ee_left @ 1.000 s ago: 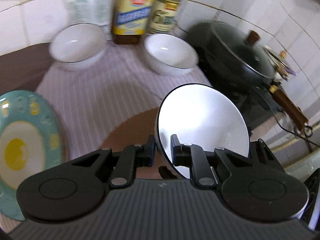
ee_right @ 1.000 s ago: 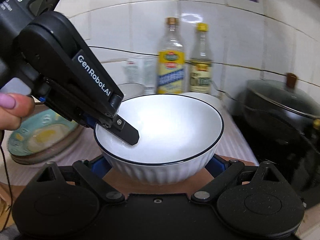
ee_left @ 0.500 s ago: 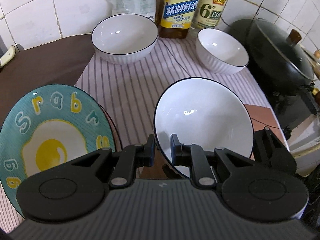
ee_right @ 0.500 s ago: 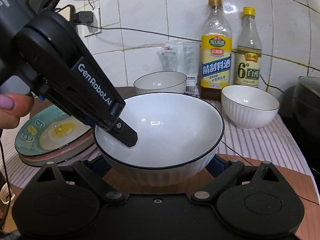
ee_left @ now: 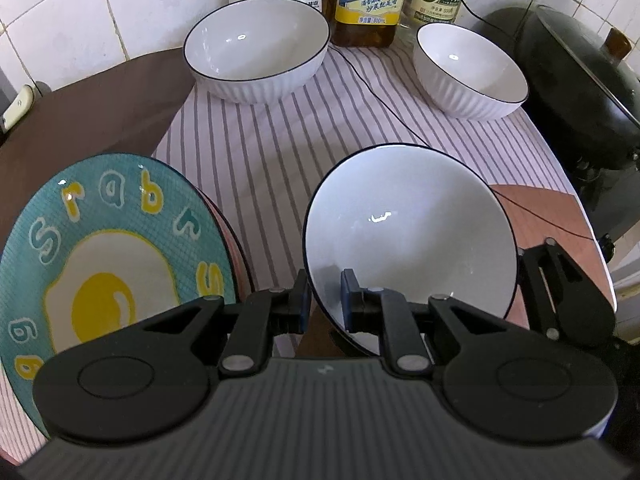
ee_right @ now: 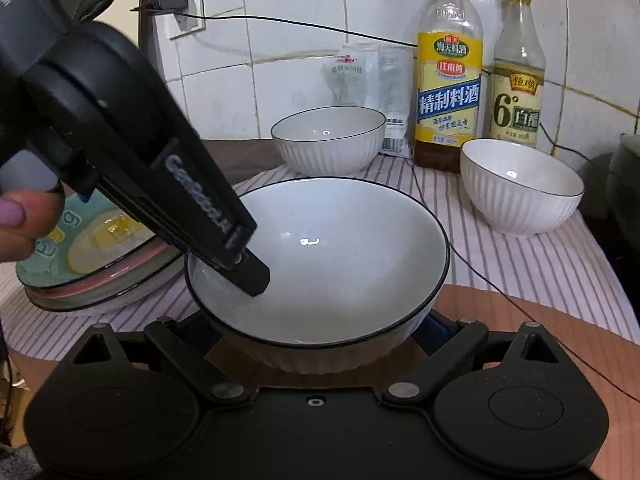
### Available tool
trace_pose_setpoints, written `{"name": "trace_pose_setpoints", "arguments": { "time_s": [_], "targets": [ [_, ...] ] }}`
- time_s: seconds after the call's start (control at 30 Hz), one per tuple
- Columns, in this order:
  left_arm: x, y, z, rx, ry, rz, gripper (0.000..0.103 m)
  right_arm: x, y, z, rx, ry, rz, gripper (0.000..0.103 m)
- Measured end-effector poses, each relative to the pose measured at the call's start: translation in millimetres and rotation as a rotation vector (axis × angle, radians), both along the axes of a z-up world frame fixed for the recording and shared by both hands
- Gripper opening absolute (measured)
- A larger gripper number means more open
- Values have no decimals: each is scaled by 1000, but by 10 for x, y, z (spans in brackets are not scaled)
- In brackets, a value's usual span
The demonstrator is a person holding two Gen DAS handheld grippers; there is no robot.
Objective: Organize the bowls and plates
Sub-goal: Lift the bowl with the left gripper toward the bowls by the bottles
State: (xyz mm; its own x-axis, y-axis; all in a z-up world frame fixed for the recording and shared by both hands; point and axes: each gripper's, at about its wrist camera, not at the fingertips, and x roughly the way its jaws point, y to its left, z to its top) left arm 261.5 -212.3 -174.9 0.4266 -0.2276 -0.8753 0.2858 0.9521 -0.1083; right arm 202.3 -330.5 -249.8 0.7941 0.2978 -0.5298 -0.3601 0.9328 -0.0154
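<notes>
Behind bowls, bottle (ee_right: 448,92) labelled 精制料酒 (another (ee_right: 518,92) reads 6°).

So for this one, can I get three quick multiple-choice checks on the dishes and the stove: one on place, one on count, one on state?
1. Where is the egg plate?
A. on top of the plate stack
B. inside a bowl
C. on the pan

2. How many white bowls are in view?
A. two
B. three
C. five

3. How is the black pan?
A. lid on
B. lid lying on the cloth
C. turned upside down

Answers:
1 A: the egg plate is the top one of the plate stack.
2 B: there is the near bowl, the left back bowl and the right back bowl.
3 A: the lid with its brown knob sits on the pan.
</notes>
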Motion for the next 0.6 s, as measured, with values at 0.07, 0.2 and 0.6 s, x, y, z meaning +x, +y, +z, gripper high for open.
{"name": "trace_pose_setpoints", "arguments": {
  "time_s": [0.07,0.2,0.6],
  "targets": [
    [-9,-2,-23,-9,5,-2,17,-65,49,45,-35,7,-35,98],
    [-38,10,26,-2,11,-7,20,-257,7,142,-26,6,-79,98],
    [-216,193,634,-62,-43,-46,28,-733,-420,807,188,-3,-168,98]
  ]
}}
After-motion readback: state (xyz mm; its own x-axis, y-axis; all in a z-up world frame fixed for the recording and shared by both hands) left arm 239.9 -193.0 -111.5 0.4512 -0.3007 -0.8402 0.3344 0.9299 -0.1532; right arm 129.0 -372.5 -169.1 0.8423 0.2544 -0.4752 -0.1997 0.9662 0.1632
